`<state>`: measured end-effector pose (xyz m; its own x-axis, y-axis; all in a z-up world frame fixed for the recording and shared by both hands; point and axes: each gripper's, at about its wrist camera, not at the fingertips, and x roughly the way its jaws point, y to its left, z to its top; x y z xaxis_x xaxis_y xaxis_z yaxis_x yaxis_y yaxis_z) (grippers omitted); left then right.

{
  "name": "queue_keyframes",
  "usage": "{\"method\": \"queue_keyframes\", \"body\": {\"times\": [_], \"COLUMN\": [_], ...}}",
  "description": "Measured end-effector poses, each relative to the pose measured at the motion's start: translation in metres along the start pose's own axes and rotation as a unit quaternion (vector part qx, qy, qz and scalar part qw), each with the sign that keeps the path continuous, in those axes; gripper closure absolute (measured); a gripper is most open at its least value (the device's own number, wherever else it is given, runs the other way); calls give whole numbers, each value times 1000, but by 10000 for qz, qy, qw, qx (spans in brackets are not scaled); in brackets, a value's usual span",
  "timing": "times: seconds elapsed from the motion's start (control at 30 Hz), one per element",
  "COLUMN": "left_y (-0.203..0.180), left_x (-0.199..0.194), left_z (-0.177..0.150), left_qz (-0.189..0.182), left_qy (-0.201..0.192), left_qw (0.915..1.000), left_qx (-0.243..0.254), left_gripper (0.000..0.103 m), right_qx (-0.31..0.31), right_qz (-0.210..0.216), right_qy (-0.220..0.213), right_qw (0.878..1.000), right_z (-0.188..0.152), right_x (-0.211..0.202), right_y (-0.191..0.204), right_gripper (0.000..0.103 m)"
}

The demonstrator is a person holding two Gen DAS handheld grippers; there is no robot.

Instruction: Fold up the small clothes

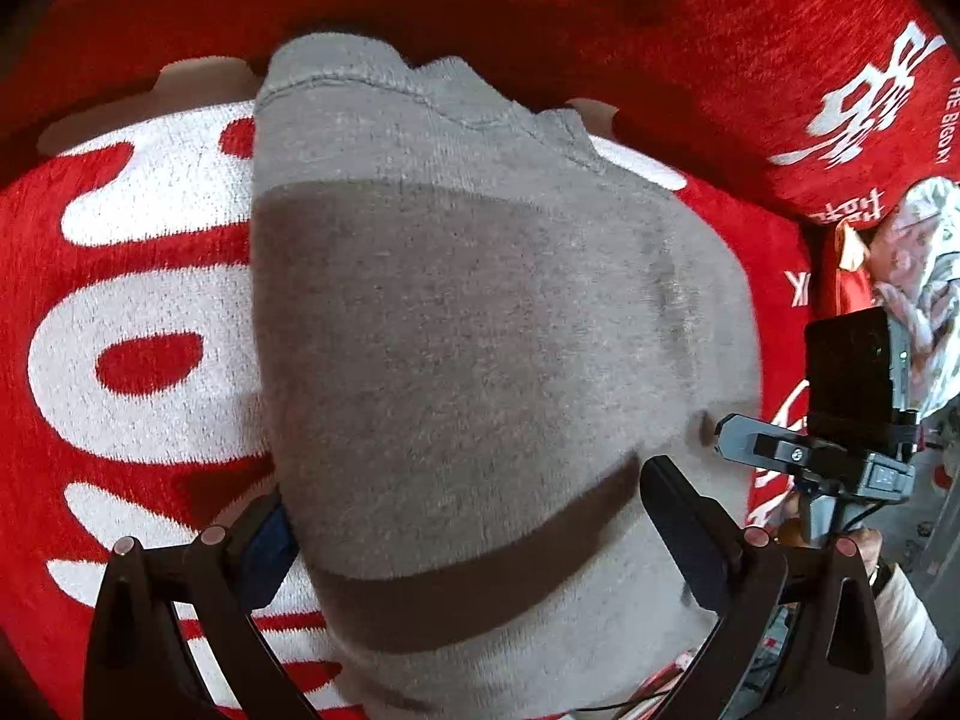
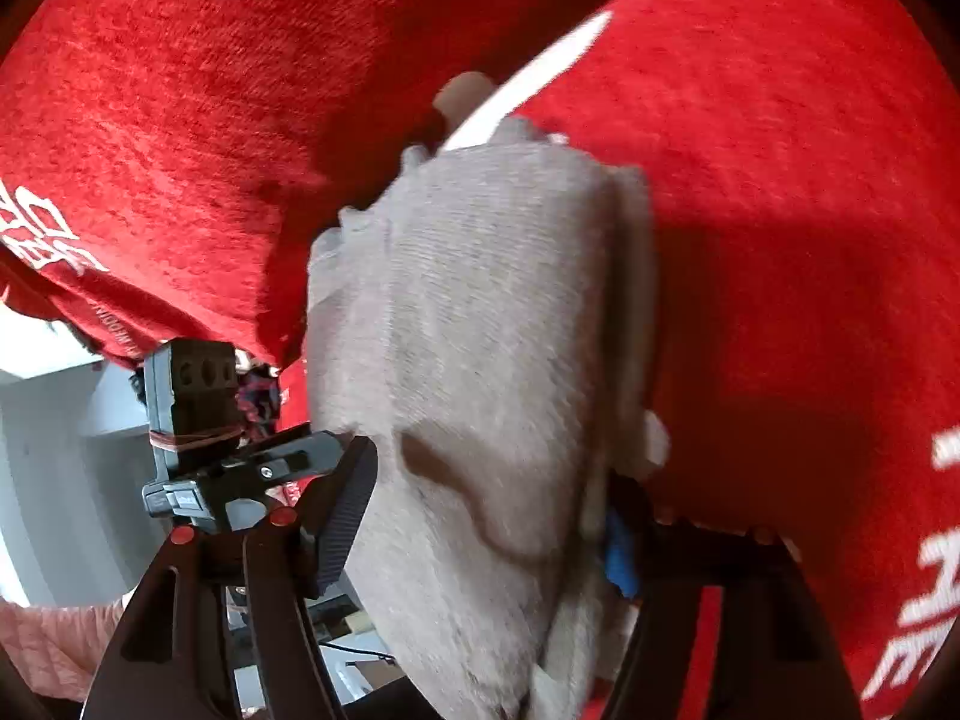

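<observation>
Both the left tool (image 1: 462, 516) and right tool (image 2: 486, 516) stand wide around the grey knit garment (image 1: 468, 324), unclamped; it may slide onto the red lettered blanket (image 1: 690, 18).

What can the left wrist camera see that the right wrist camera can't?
Only the left view shows the big white letters on the red blanket and a crumpled patterned cloth at the far right. Only the right view shows a pale grey floor beyond the blanket's edge. Both show the grey garment lying between the fingers of the left gripper and the right gripper, and each sees the other gripper.
</observation>
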<state>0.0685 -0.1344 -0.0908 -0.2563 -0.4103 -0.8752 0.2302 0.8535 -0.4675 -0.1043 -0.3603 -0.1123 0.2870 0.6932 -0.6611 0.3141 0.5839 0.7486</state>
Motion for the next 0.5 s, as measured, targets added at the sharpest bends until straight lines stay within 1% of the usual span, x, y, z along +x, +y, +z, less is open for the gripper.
{"method": "queue_keyframes", "body": {"times": [0.07,0.1,0.13,0.17,0.2,0.23,0.27,0.33,0.4,0.5], "left_y": [-4,-6,-8,-7,-8,-8,-7,-8,-10,-18], "left_x": [3,2,2,0,-2,-6,-10,-18,-27,-42], "left_z": [0,-1,-2,-4,-5,-7,-9,-12,-15,-22], "left_qz": [87,140,216,255,247,226,207,129,7,-247], "left_qy": [-26,-70,-126,-170,-214,-255,-296,-362,-415,-521], "left_qw": [10000,9999,9997,9995,9994,9994,9993,9991,9989,9979], "left_qx": [17,19,24,55,91,105,118,175,234,304], "left_gripper": [0,3,11,15,21,30,34,46,49,49], "right_qx": [89,209,311,356,432,473,490,515,615,586], "right_qz": [125,165,180,152,165,238,297,523,954,1235], "right_qy": [-27,-54,-66,-34,29,-14,-81,-192,-261,-291], "right_qw": [9999,9996,9993,9992,9989,9986,9983,9971,9932,9902], "right_z": [-2,-2,-3,-4,-7,-9,-11,-15,-21,-25], "right_x": [2,2,2,2,4,3,3,1,0,3], "right_y": [-3,-5,-7,-8,-9,-9,-7,-2,5,21], "right_gripper": [32,32,38,56,63,66,69,70,71,71]}}
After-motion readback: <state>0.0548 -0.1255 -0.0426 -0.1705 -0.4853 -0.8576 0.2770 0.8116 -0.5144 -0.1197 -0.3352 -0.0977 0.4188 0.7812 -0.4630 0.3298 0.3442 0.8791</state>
